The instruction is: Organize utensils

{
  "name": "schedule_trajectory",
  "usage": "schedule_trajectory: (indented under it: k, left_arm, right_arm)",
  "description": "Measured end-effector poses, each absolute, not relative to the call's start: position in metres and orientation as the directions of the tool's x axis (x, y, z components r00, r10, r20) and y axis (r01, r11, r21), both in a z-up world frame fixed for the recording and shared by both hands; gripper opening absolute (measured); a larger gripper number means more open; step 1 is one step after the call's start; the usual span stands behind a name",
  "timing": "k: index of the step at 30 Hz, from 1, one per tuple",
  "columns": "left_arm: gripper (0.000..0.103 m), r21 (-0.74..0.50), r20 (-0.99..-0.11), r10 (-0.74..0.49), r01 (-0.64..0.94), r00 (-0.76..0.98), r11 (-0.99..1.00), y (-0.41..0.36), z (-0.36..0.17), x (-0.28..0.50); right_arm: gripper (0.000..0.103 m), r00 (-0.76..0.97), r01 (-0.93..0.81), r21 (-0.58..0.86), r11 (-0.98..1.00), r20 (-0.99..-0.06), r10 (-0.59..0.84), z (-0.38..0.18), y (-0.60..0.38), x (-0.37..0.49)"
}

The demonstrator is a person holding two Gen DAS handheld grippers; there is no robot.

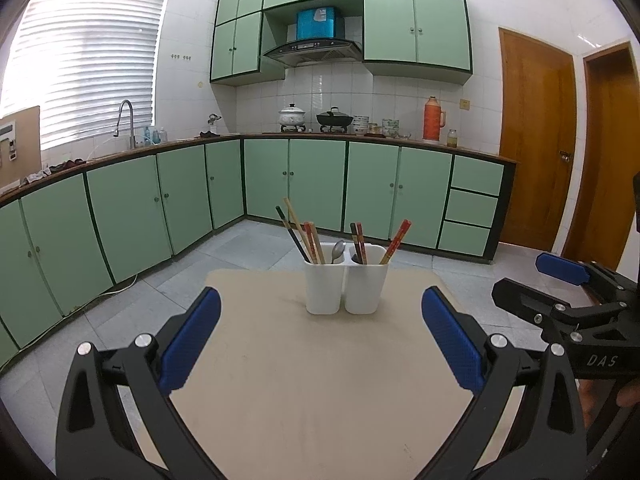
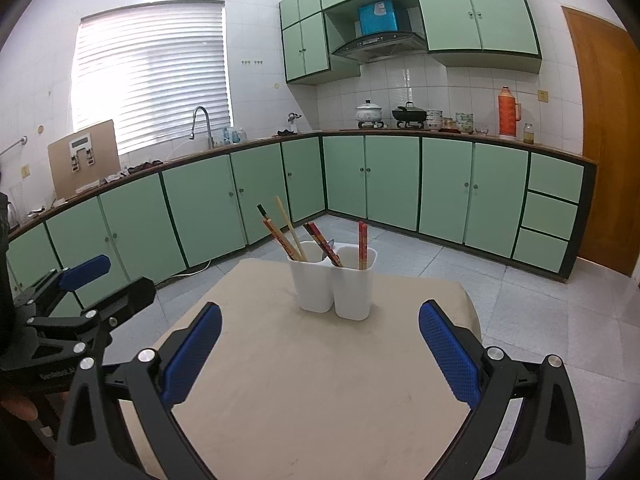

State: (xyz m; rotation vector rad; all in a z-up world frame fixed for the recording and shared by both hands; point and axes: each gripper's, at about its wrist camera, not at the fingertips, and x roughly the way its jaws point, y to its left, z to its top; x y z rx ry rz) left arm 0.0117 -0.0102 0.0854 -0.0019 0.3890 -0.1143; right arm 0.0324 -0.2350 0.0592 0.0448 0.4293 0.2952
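Note:
Two white utensil cups stand side by side at the far end of a beige table [image 1: 304,380]. The left cup [image 1: 323,286] holds several chopsticks and a metal spoon [image 1: 338,251]. The right cup [image 1: 366,286] holds several chopsticks [image 1: 396,240]. Both cups also show in the right wrist view [image 2: 312,284] [image 2: 354,286]. My left gripper [image 1: 320,340] is open and empty, short of the cups. My right gripper [image 2: 320,352] is open and empty, also short of the cups. The right gripper also shows at the right edge of the left wrist view [image 1: 560,280].
Green kitchen cabinets [image 1: 312,184] run along the far walls, with a sink tap [image 1: 126,120], pots on a stove [image 1: 334,118] and an orange thermos [image 1: 434,120] on the counter. Wooden doors [image 1: 536,140] stand at the right. Grey tiled floor surrounds the table.

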Motion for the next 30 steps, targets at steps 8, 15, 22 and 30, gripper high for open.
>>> schedule_trajectory:
  k: [8,15,22,30]
  left_arm:
    - [0.098,-0.026,-0.377,-0.112,0.111,0.919,0.994,-0.0097,0.0855,0.0121]
    - [0.098,-0.028,-0.377,-0.112,0.109,0.920,0.994,-0.0079,0.0857,0.0135]
    - [0.098,-0.029,-0.377,-0.112,0.110,0.919,0.994,-0.0072,0.0858,0.0139]
    - [0.098,-0.029,-0.377,-0.111,0.109,0.920,0.994,-0.0072,0.0854,0.0136]
  right_arm:
    - [0.097,0.867,-0.273,0.104,0.956,-0.403,0.292,0.0591,-0.2343,0.0317]
    - [0.097,0.867,-0.273,0.105,0.956,-0.404,0.292,0.0593,-0.2342,0.0318]
    - [0.097,0.867,-0.273,0.104,0.956,-0.404,0.292,0.0589,-0.2323,0.0316]
    - [0.097,0.867,-0.273,0.103,0.956,-0.404,0.291,0.0593,-0.2323,0.0316]
